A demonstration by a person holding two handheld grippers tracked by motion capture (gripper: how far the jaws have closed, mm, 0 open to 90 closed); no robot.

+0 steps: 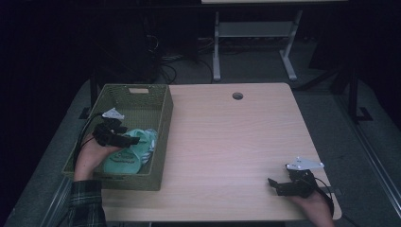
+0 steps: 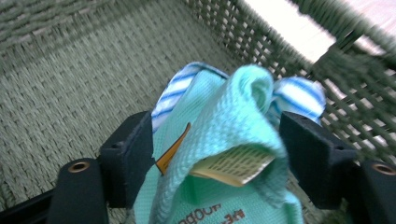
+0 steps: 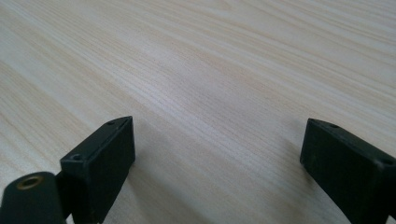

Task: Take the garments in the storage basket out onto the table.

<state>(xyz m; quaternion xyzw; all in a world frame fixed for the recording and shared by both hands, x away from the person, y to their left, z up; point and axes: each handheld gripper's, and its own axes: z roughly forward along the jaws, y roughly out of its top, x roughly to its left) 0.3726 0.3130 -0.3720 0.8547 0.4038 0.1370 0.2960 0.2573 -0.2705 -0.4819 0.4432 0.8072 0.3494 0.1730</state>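
A mint-green cloth (image 1: pixel 122 161) with a printed label lies bunched in the olive woven basket (image 1: pixel 163 124) at the table's left. A blue-and-white striped cloth (image 1: pixel 151 138) lies under it. My left gripper (image 1: pixel 134 140) is down inside the basket. In the left gripper view its jaws stand wide on either side of a raised fold of the mint cloth (image 2: pixel 233 116), with the striped cloth (image 2: pixel 172 91) just behind; I see no squeeze on the fold. My right gripper (image 1: pixel 275 186) rests low over the bare table at the front right, open, nothing between its jaws (image 3: pixel 217 135).
The basket's woven wall (image 2: pixel 70 70) rises close around the left gripper. The light wooden tabletop (image 1: pixel 227 142) has a round cable hole (image 1: pixel 237 96) near its far edge. A white desk frame (image 1: pixel 255 33) and cables stand on the floor beyond.
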